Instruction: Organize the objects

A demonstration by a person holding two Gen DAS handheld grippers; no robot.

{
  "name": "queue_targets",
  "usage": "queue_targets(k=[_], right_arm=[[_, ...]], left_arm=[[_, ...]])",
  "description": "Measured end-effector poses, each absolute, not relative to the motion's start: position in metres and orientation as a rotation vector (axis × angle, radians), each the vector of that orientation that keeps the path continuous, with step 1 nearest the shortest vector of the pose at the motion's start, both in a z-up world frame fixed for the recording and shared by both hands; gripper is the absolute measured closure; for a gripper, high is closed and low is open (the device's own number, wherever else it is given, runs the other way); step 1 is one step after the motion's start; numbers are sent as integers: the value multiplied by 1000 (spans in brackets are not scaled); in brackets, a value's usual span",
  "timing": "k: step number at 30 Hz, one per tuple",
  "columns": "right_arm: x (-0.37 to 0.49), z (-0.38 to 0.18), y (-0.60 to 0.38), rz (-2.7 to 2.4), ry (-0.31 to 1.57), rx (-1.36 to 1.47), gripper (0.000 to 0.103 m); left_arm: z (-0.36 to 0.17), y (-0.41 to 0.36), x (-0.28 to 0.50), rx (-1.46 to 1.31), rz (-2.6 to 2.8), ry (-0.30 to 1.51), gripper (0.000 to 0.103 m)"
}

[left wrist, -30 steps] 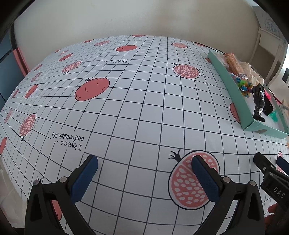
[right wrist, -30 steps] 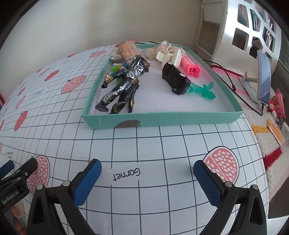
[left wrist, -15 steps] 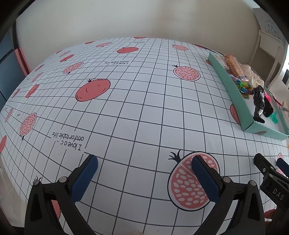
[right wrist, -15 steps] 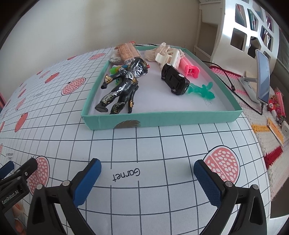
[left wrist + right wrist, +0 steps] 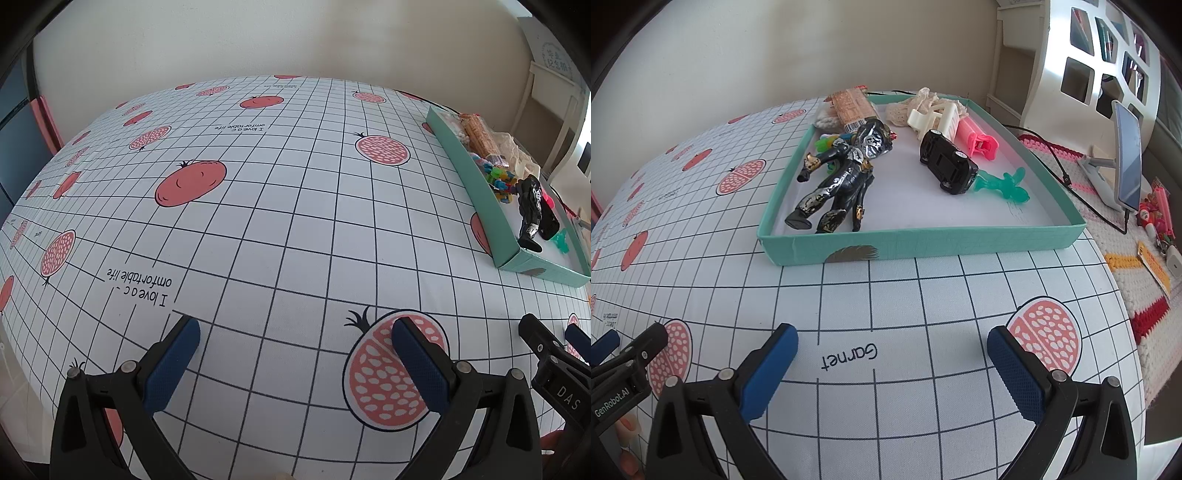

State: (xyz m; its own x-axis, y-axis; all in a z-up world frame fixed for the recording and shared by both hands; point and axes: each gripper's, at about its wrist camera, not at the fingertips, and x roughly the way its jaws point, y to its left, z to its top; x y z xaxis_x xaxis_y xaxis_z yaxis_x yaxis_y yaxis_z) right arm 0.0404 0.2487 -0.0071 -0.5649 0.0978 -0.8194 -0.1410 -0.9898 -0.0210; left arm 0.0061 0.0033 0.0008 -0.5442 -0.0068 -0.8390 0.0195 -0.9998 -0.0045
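The teal tray (image 5: 923, 242) sits at 12 o'clock from the right gripper (image 5: 892, 349), its far corner hidden under a snack packet (image 5: 849, 107). Inside lie a black figure (image 5: 842, 177), a toy car (image 5: 947, 166) touching a green toy (image 5: 1004, 184), and clips. The bare tablecloth (image 5: 277, 221) stretches open before the left gripper (image 5: 295, 336). Both tools are spread, empty.

Right gripper (image 5: 892, 341): jaws spread wide, nothing between them, at the bottom of the frame over the gridded tablecloth (image 5: 923, 295). Teal tray (image 5: 923, 245), centre frame, contains a black-and-silver action figure (image 5: 842, 173) at left, a black toy car (image 5: 947, 166) at centre, and a green plastic figure (image 5: 1004, 184) touching the car's right end. A phone (image 5: 1128, 155) stands on a holder at right.
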Motion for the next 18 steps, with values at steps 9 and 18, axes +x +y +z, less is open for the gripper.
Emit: queue_targets(k=[9,18], right_arm=[[40,-7,249,2665,70,-1391,0],[40,-6,249,2666,69,-1392,0]], left_arm=[[1,3,6,1492,-2747,21,0],[1,2,6,1494,-2749,19,0]])
